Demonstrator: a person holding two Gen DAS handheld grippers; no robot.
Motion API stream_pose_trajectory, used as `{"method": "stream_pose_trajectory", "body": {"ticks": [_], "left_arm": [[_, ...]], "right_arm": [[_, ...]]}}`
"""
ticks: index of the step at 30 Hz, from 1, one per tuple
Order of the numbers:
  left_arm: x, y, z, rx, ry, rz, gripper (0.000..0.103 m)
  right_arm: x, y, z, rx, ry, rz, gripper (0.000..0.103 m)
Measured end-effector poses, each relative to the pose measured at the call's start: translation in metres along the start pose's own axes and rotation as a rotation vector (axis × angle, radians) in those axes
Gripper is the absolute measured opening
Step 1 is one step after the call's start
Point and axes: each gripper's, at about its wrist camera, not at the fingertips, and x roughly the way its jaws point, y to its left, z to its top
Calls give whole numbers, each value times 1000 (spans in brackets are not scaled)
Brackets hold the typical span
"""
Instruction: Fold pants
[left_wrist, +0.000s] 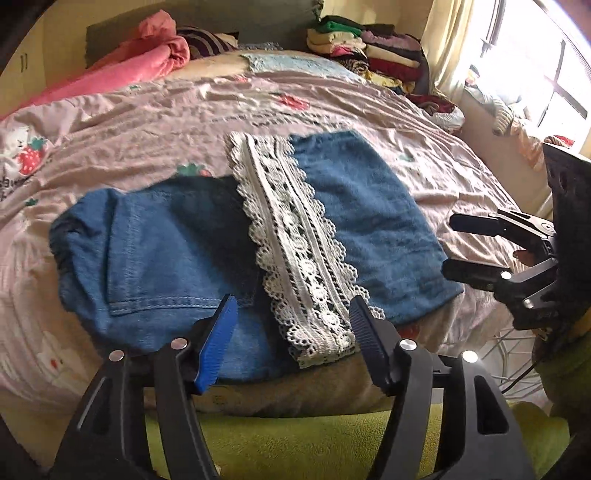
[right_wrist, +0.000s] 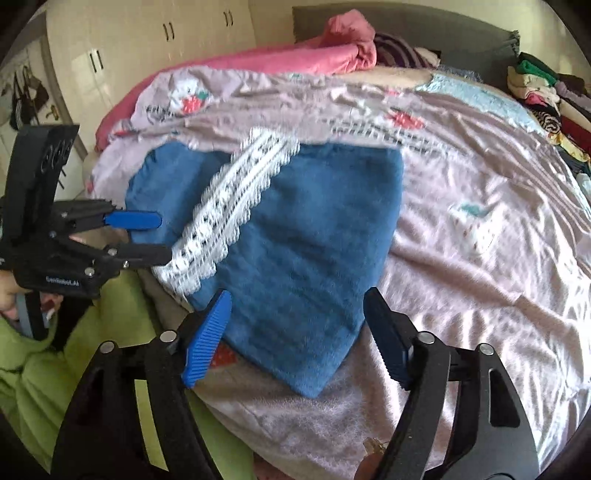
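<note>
Blue denim pants (left_wrist: 155, 251) lie folded on the bed's near edge, with a white lace hem band (left_wrist: 295, 251) running across the middle. They also show in the right wrist view (right_wrist: 306, 251), with the lace (right_wrist: 225, 206) at their left. My left gripper (left_wrist: 291, 317) is open and empty, just above the pants' near edge. My right gripper (right_wrist: 295, 314) is open and empty over the pants' near right corner. The right gripper shows at the right of the left wrist view (left_wrist: 450, 243); the left gripper shows at the left of the right wrist view (right_wrist: 162, 236).
The bed has a pink printed sheet (left_wrist: 110, 122). A pink blanket (left_wrist: 147, 55) lies at the head. A pile of folded clothes (left_wrist: 369, 51) sits at the far right by a window (left_wrist: 554, 74). Cupboards (right_wrist: 129, 55) stand at the left. A green garment (left_wrist: 295, 443) is below.
</note>
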Motion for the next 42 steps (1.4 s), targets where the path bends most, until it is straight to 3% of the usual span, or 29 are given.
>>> {"method": "stream_pose_trajectory", "body": {"ticks": [1,2,3,10,13,28,42], "left_arm": [[-4,2,2,-7,-10,7,67],[-8,3,3,-13,-16,17,80],[-11,5,4,-17,-25,30,83],[-41,25,8,-68,-90,92,84],[-49,36,8,-94,-105,123,98],[-69,81,-4,-200,-129,203,98],[-59,114,-19,-278,-94,225,98]], "right_arm": [[-3,0,3,0,-10,-3,74],[-6,1,6,0,-22,-8,75],[-10,1,9,-2,-39,-5,75],[-26,10,36,-27,-114,2,85],[-28,16,47,-40,-131,13,87],[-11,61,81,-143,-127,54,90],[48,108,126,-237,-42,135,90]]}}
